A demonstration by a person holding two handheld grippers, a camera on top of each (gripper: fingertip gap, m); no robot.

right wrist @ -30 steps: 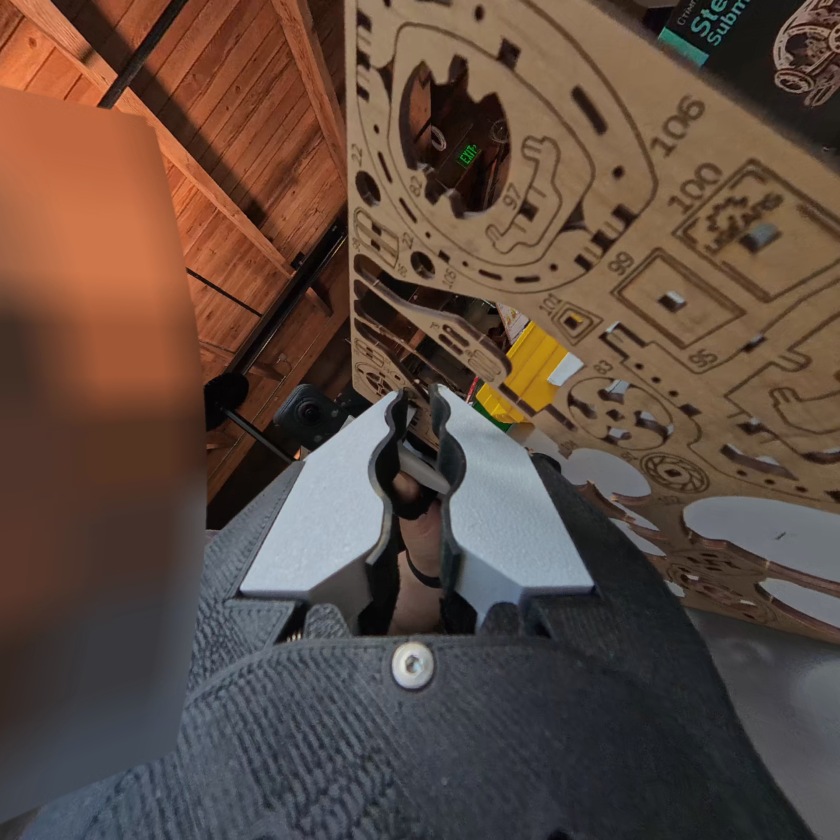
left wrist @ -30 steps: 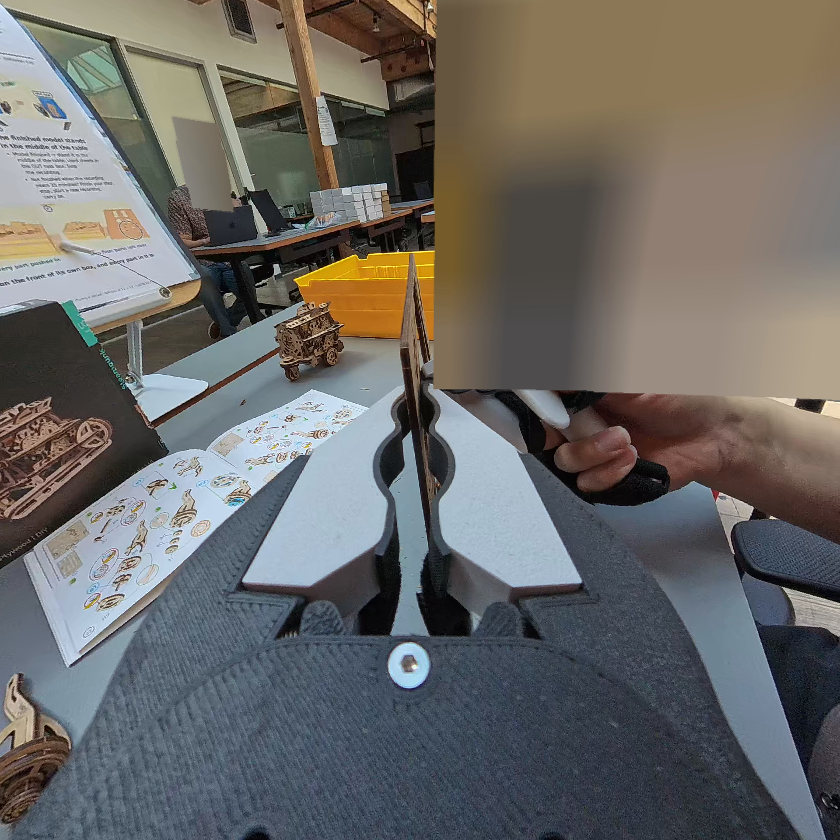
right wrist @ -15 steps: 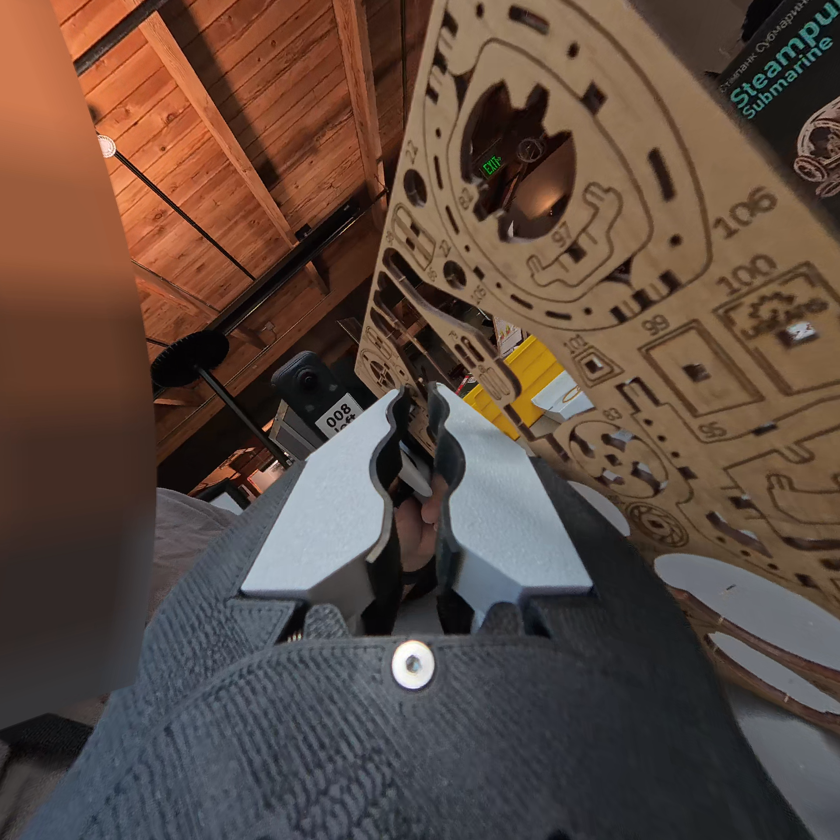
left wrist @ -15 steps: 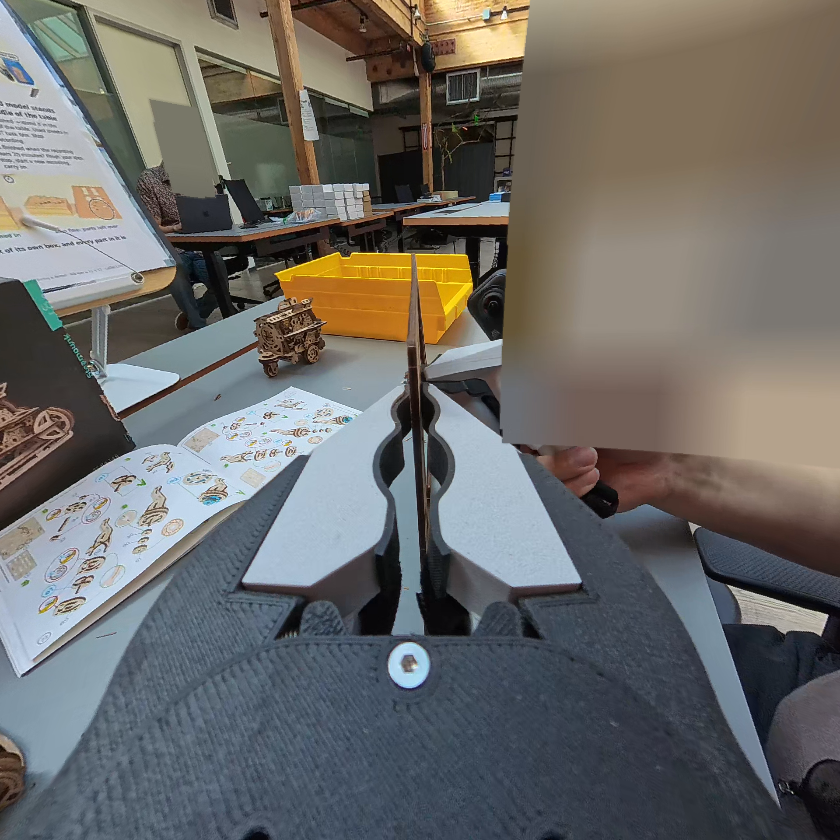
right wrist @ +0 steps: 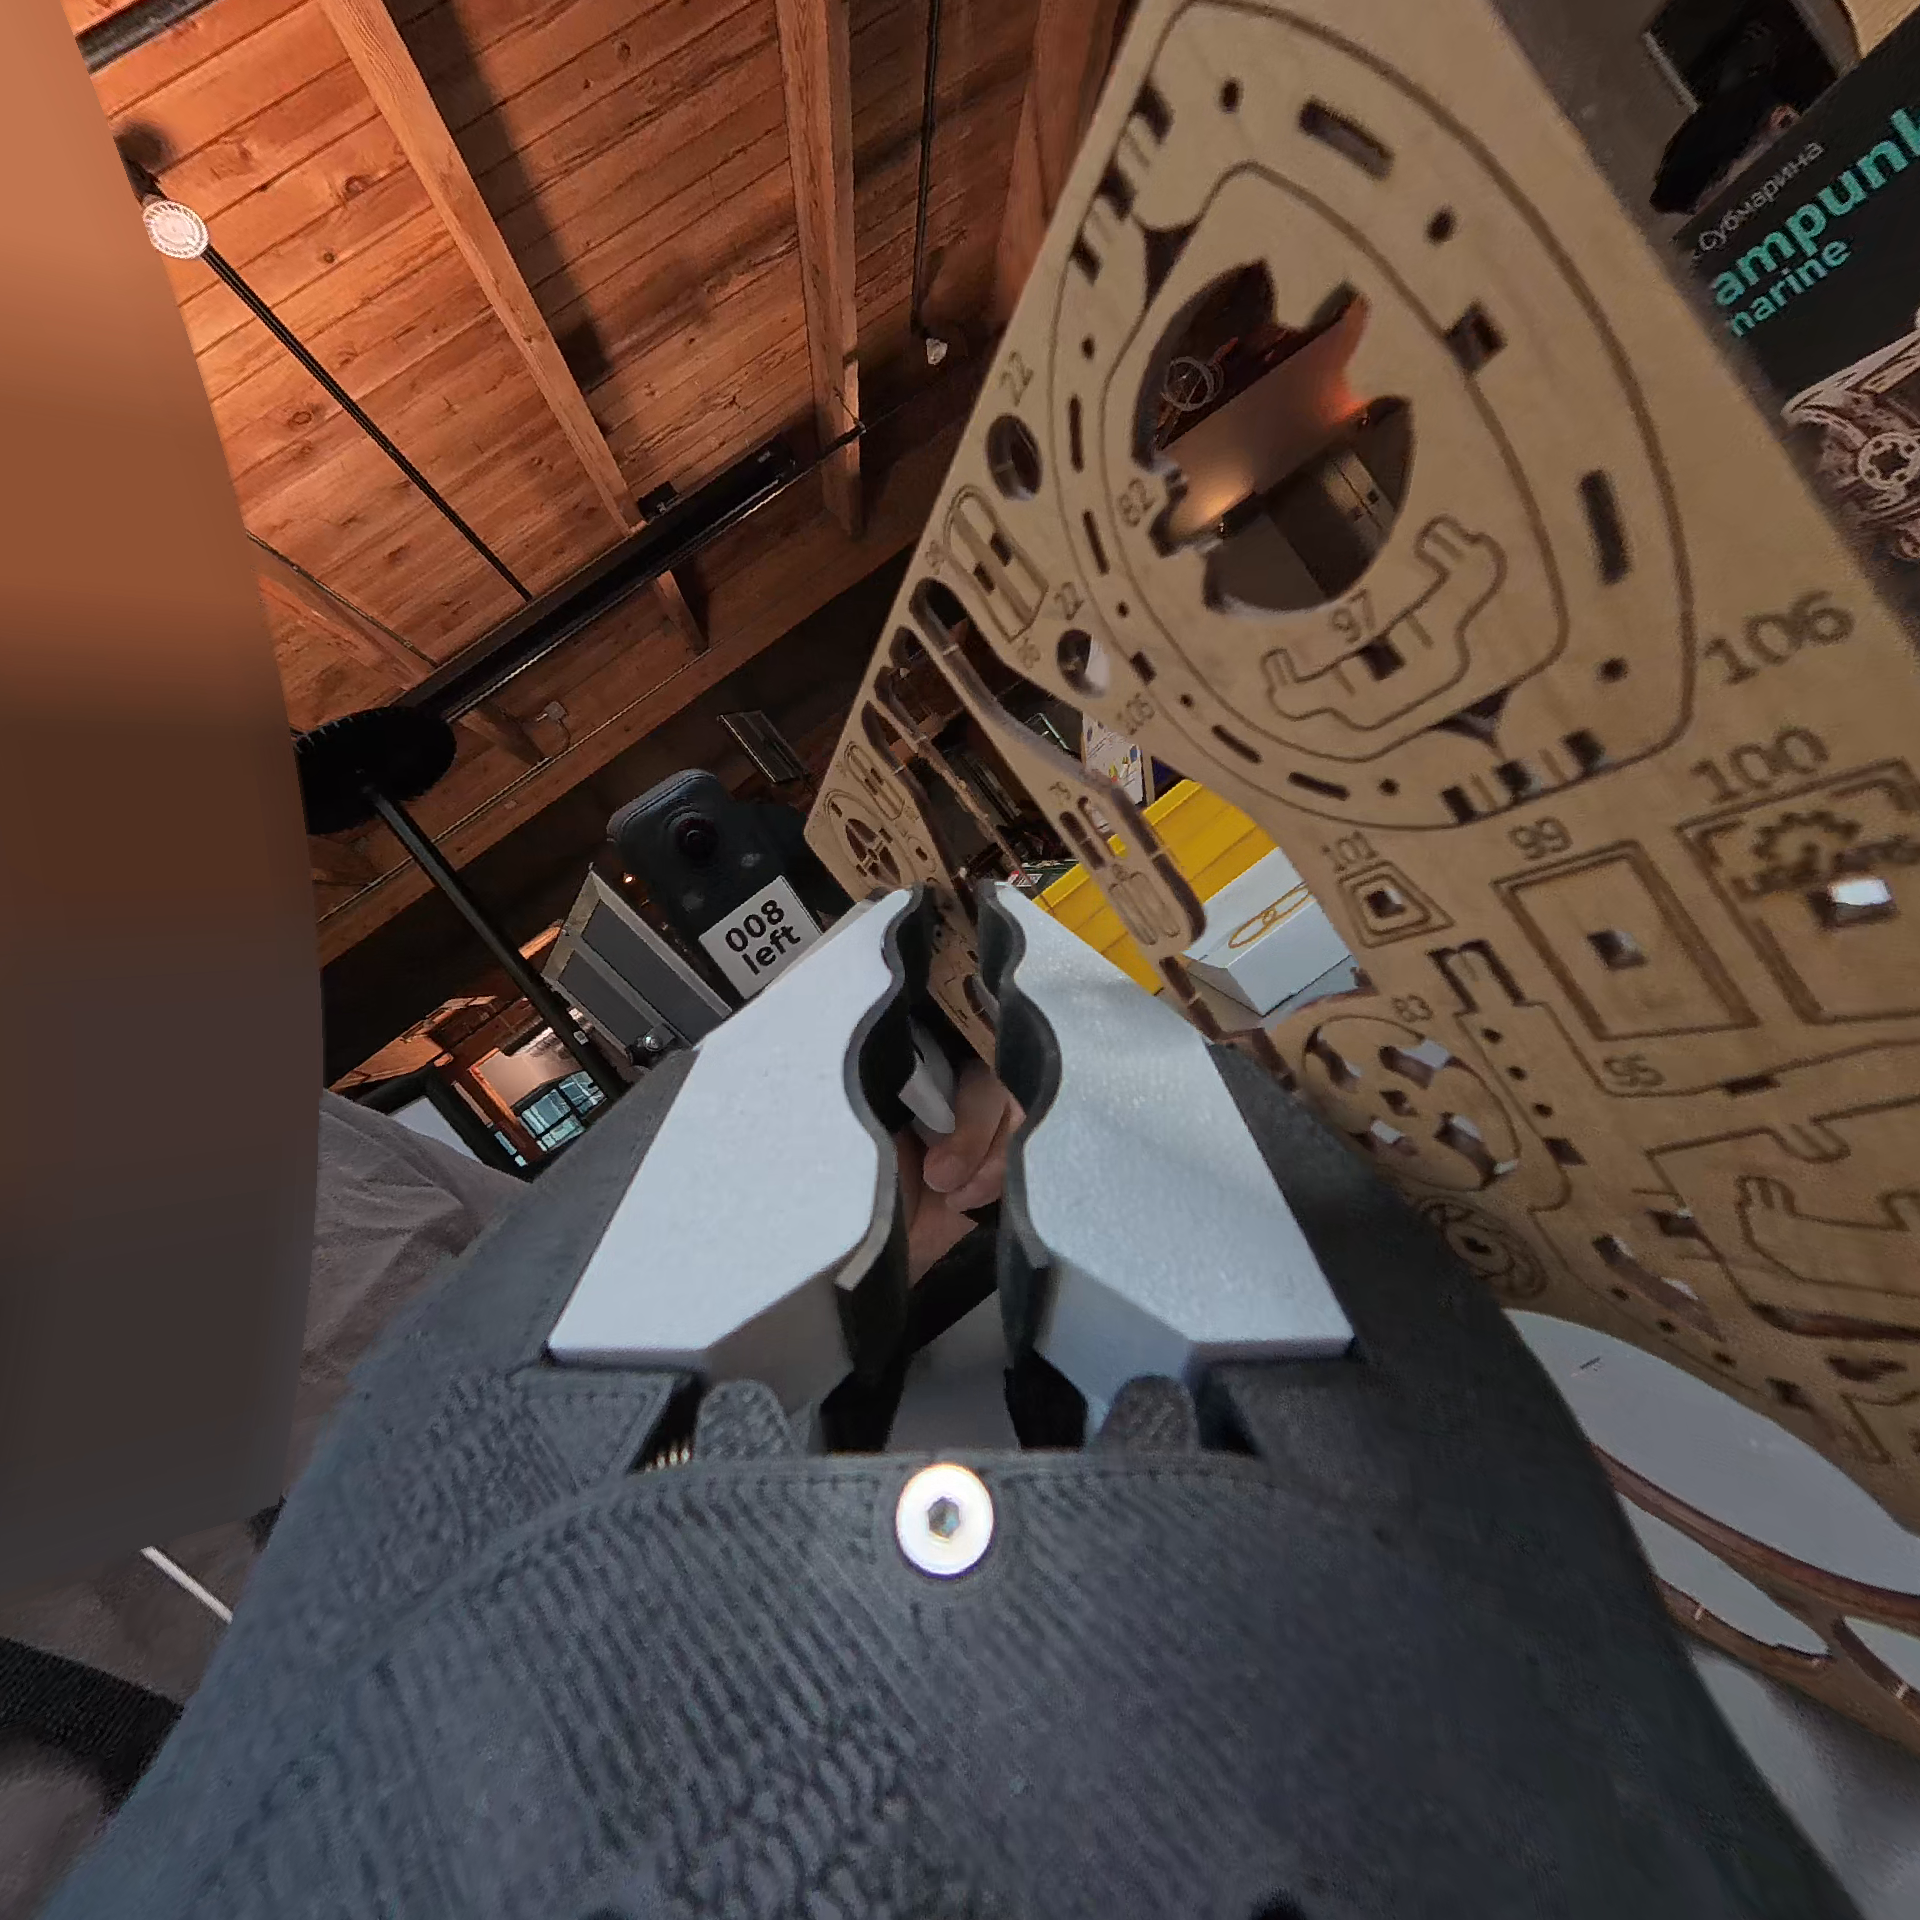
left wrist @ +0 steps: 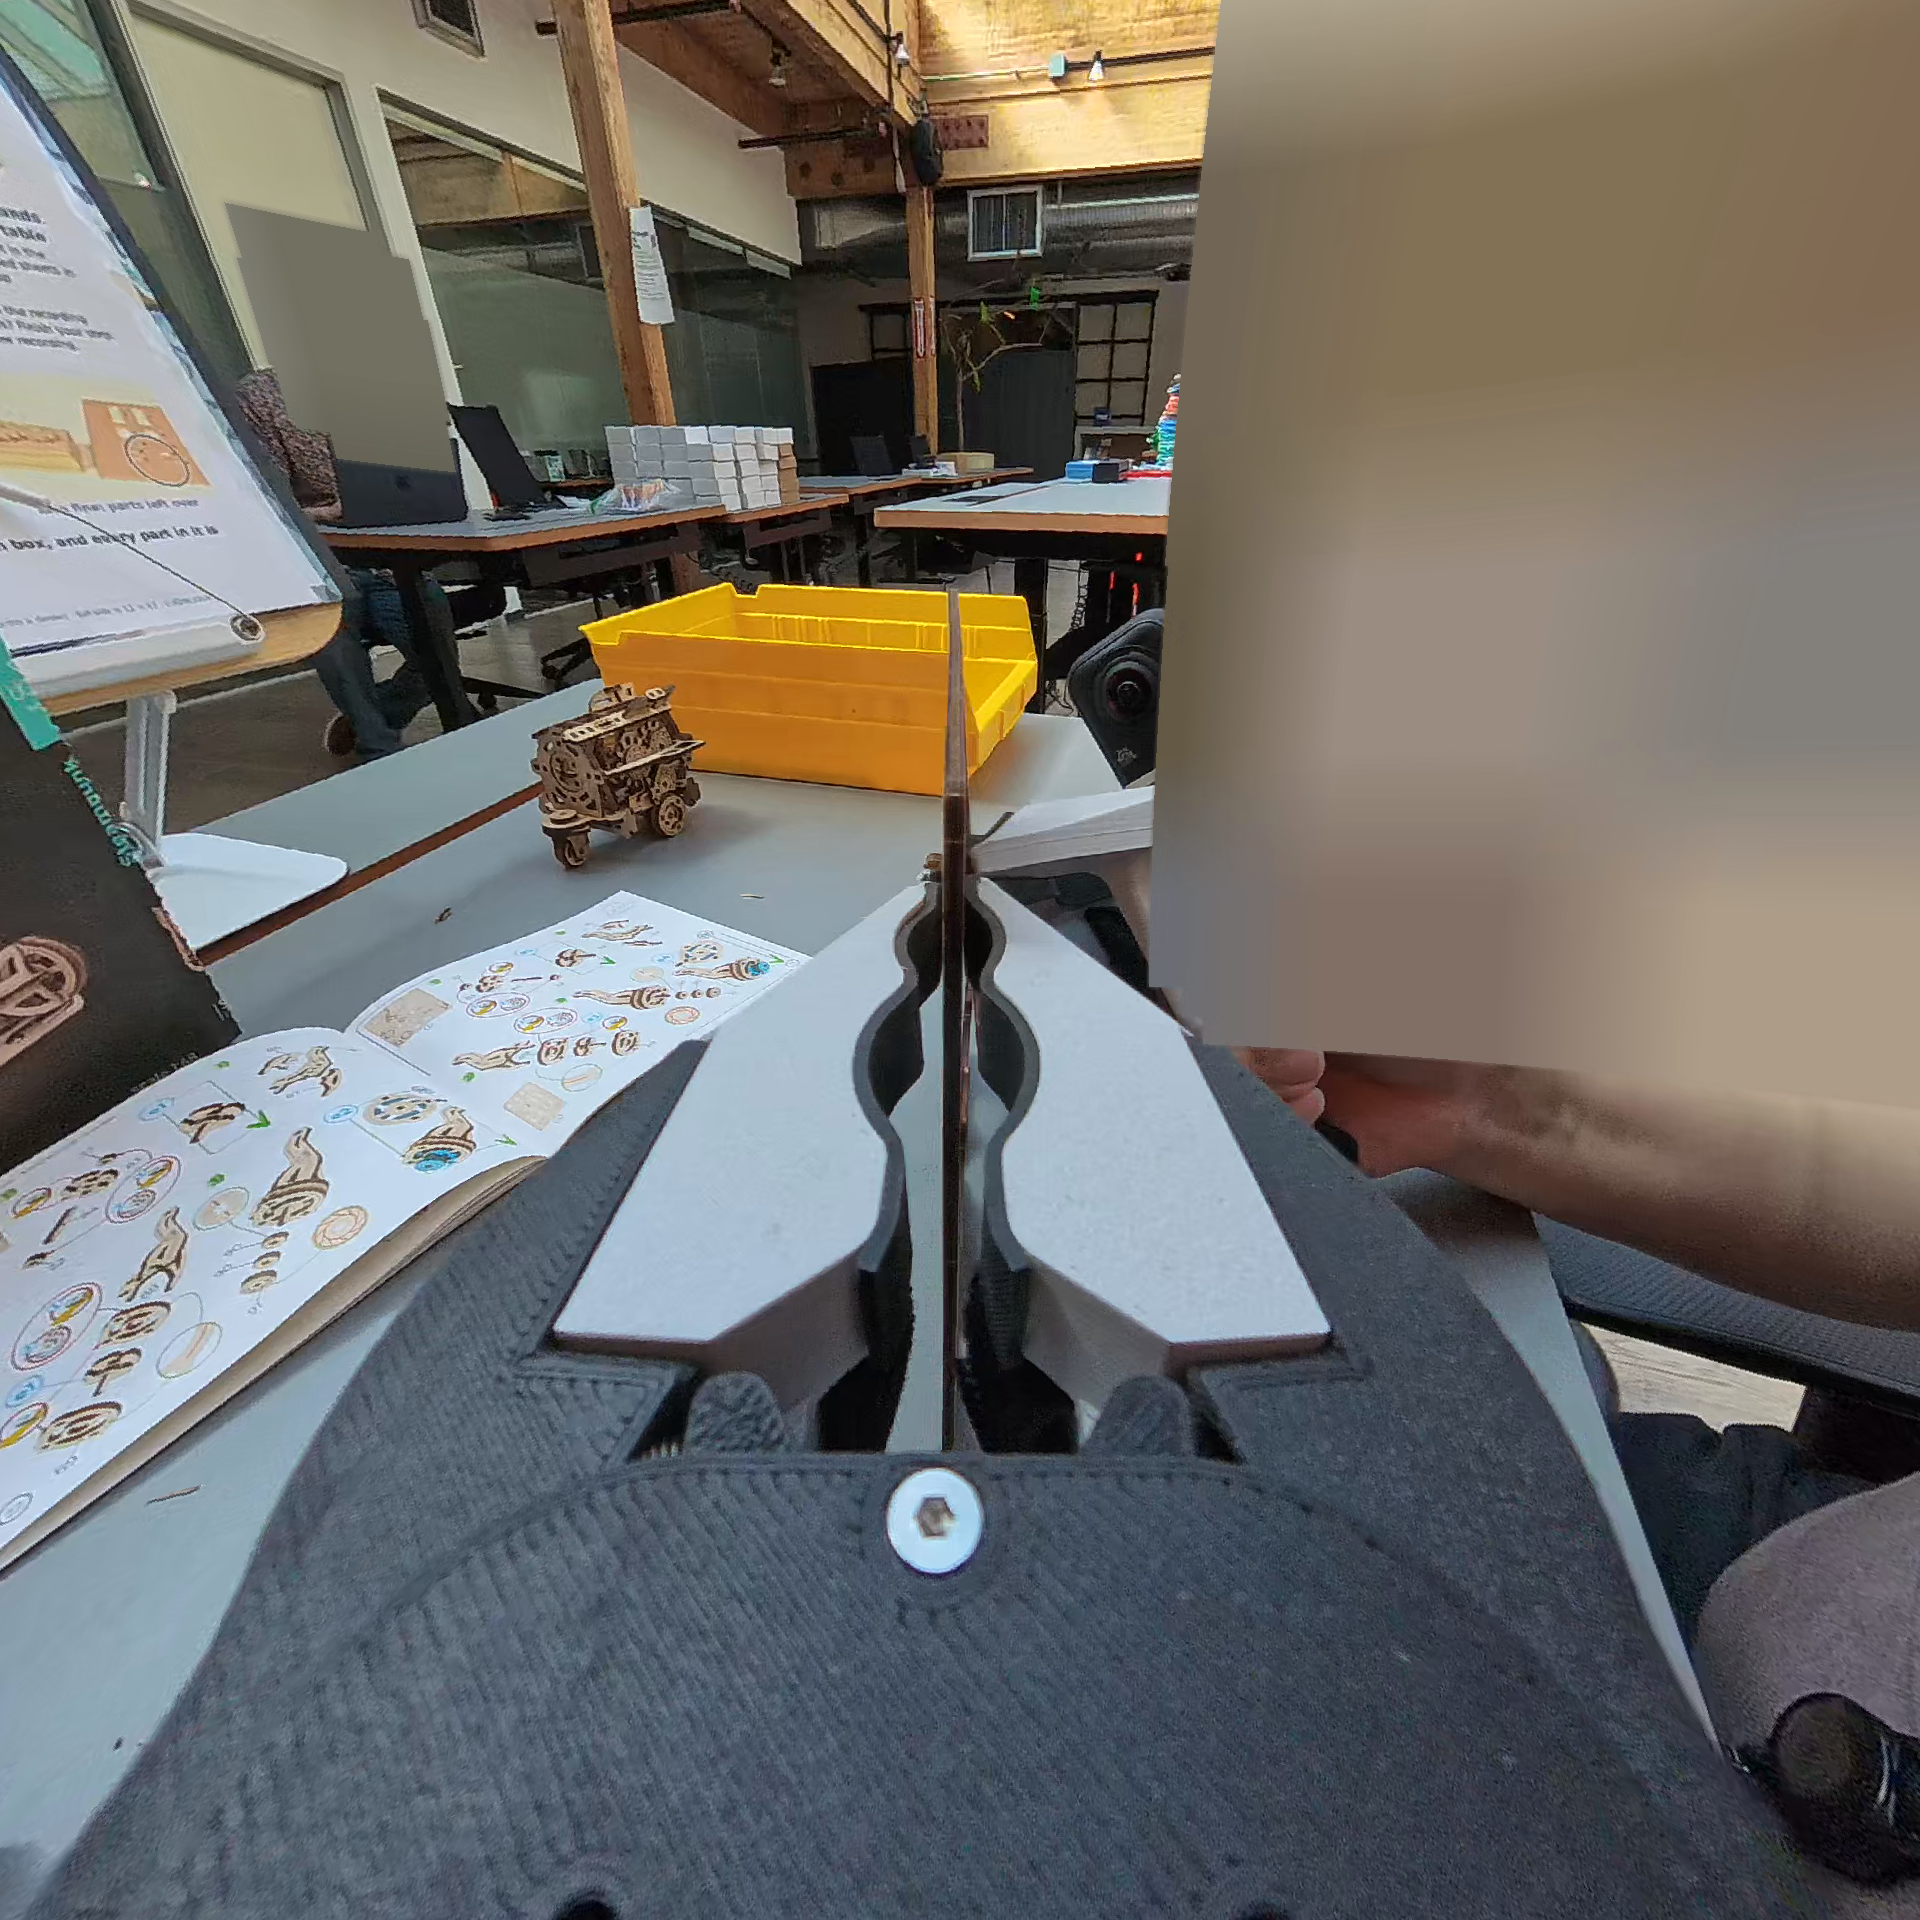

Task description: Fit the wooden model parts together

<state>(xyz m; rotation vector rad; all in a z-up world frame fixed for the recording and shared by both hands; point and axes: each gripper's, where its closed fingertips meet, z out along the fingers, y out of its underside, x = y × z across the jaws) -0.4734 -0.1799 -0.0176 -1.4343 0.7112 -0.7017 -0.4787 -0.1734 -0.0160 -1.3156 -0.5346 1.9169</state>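
The wooden parts sheet [right wrist: 1475, 727] stands on edge above the tabletop [left wrist: 831, 842], laser-cut outlines and empty cut-outs all over it. From the left wrist view it shows only as a thin dark line [left wrist: 954, 790] rising toward twelve o'clock. The left claw [left wrist: 952, 914] is clamped tight on that sheet, pads pressed to both faces, holding it upright and steady.

Now the right claw [right wrist: 951, 904]: its jaws stand narrow, tips right at the sheet's lower left margin, around seven o'clock of the big ring-shaped part. Whether they pinch a piece or just hover at the edge, I cannot tell; the gap is dark and crowded.

The step in hand looks like freeing a part from the sheet. My judgement: the left grip should sit near the part being worked, so the thin wood does not flex or crack. The right should nip the part square and rock it gently until the tabs let go, no yanking.

Further out, an open instruction booklet [left wrist: 343, 1132] lies at nine o'clock on the tabletop, good for checking the part against its drawing. A finished little wooden vehicle [left wrist: 613, 769] sits at eleven o'clock, a yellow bin [left wrist: 821, 686] behind it. At far left stands the dark kit box [left wrist: 73, 966].
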